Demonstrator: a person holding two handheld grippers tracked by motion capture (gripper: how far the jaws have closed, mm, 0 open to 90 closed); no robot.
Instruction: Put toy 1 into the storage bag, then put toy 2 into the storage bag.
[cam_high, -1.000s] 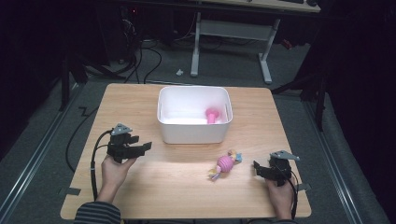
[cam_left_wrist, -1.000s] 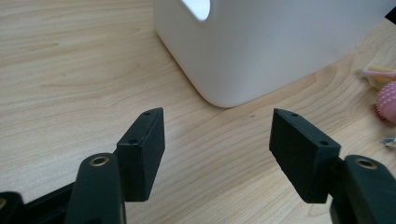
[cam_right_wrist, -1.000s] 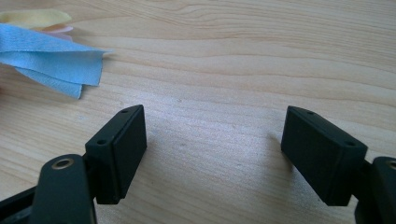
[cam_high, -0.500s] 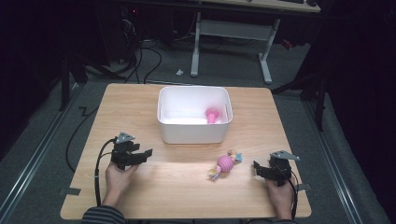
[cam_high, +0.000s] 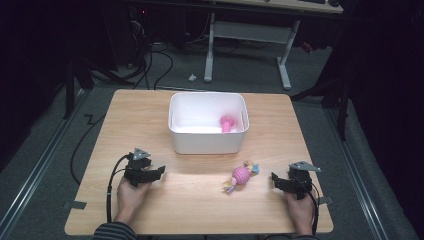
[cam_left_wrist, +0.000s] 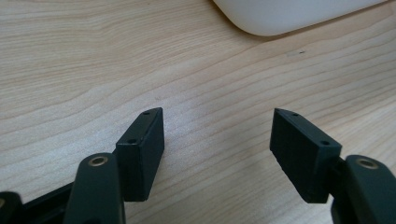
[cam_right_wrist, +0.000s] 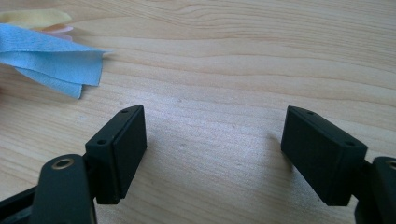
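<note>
the pink striped toy (cam_high: 241, 176) with blue and yellow ribbon ends lay on the tabletop (cam_high: 200, 210) just in front of the white bin (cam_high: 207, 140), toward its right corner. the left tongs (cam_high: 157, 171) sat near the bin's front left corner with jaws apart over bare wood. the right tongs (cam_high: 274, 178) rested right of the toy, jaws apart and empty.

This looks like a lab or test room — not a home. A plain wooden desk (cam_high: 200, 210) stands alone on grey carpet (cam_high: 45, 150), lit from above while the room around it stays dark. Black cables (cam_high: 155, 65) trail across the floor behind it. Farther back stands a second desk with white metal legs (cam_high: 284, 65). Metal rails (cam_high: 35, 175) run along the floor at both sides — the look of a fixed recording setup.
</note>
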